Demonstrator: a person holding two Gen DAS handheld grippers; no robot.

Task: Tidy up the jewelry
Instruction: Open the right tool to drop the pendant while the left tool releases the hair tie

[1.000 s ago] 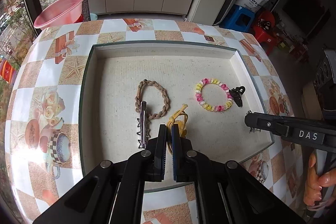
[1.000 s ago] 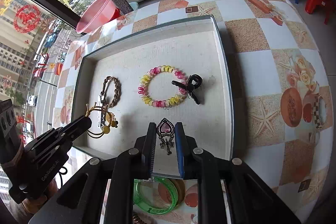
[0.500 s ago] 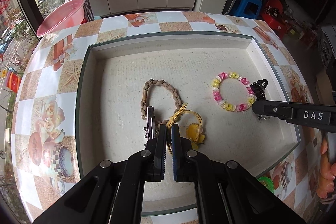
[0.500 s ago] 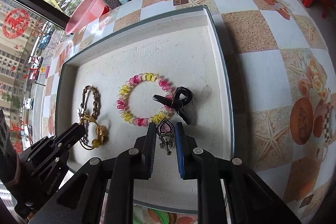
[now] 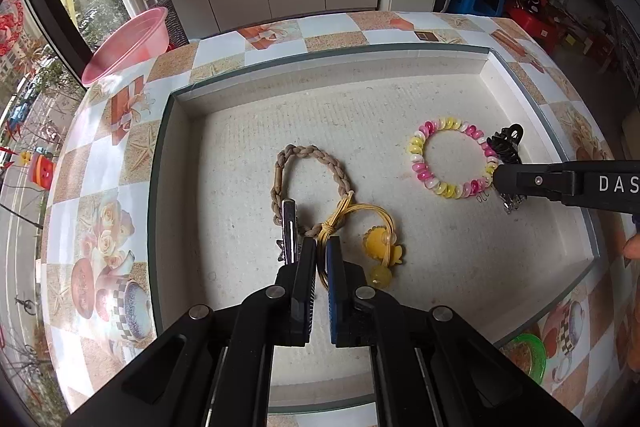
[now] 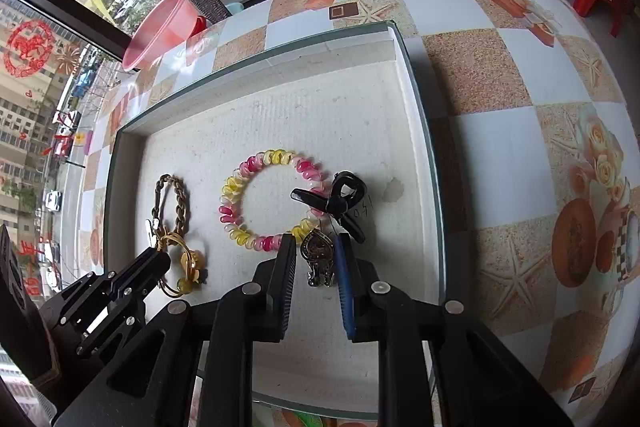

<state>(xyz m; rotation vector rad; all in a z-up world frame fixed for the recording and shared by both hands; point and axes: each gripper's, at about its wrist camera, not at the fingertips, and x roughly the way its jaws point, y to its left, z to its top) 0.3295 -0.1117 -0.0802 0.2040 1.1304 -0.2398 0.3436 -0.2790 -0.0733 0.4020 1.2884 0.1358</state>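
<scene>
Inside the tray (image 5: 532, 107): braided brown bracelet (image 5: 312, 163) left, yellow hair tie (image 5: 360, 227) overlapping it, pink-yellow coil bracelet (image 5: 424, 171) right, touching black claw clip (image 5: 506, 147), heart pendant (image 6: 318, 255) near it.

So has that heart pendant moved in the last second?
Yes. The heart pendant went from the tray's near edge inward, beside the black clip.

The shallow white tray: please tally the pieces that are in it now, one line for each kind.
In the shallow white tray:
Bracelets: 2, braided brown cord bracelet, pink-and-yellow coil bracelet
Hair ties: 1, yellow elastic hair tie
Hair clips: 2, silver metal clip, black claw clip
Pendants: 1, dark heart-shaped pendant
Total: 6
</scene>
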